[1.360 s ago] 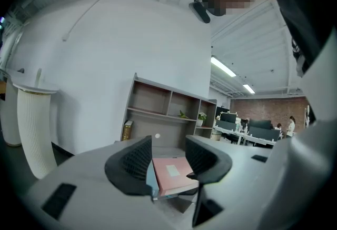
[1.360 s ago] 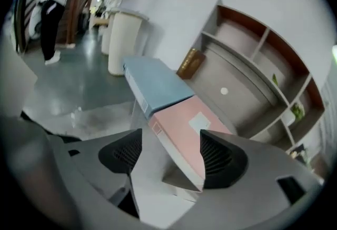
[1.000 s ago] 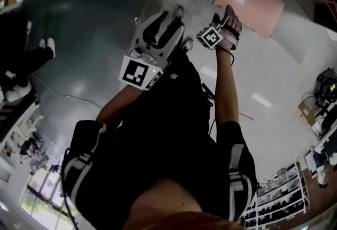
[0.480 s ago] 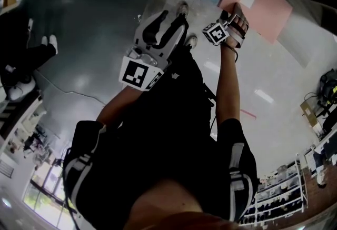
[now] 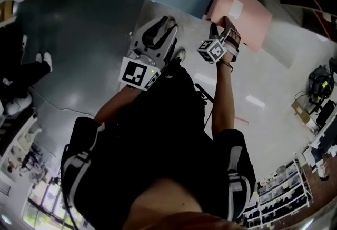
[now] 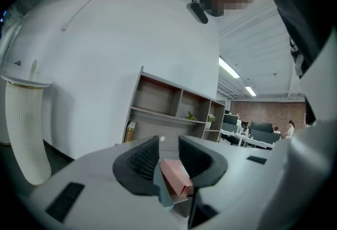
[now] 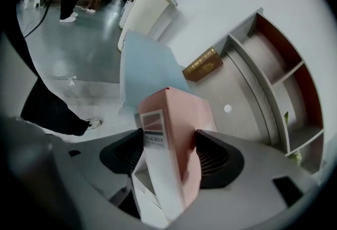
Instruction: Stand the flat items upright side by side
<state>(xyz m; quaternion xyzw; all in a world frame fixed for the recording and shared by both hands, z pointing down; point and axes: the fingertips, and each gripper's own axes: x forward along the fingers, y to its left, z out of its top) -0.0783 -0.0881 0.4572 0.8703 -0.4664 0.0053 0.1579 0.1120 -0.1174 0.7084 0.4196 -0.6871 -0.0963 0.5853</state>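
Right tongs (image 7: pixel 168 142), just closing, clamp the tilted pink cardboard file box (image 7: pixel 181 113); only their view shows its spine label (image 7: pixel 152 125). Left tongs (image 6: pixel 167 146), just narrowing, pinch nothing.

Looks like an open-plan office, industrial-style fit-out. In left gripper view: desks w/ monitors (image 6: pixel 251 131) at the back, a person (image 6: pixel 290 127) standing nr them, red brick wall (image 6: pixel 266 108) behind, strip lights (image 6: pixel 229 68) on a white ribbed ceiling (image 6: pixel 253 39). Closer in: open shelf unit (image 6: pixel 171 113) against a plain white wall (image 6: pixel 105 66), small plants (image 6: pixel 202 117) on one shelf, gold-brown book-like item (image 6: pixel 128 131) at its lower left, white ribbed column (image 6: pixel 23 134) to the side. In head view: polished grey concrete floor (image 5: pixel 79 60), metal racks (image 5: pixel 283 191) w/ small items bottom right. In right gripper view: pink box (image 7: pixel 176 129) marked "FILE BOX", i.e. office stationery.
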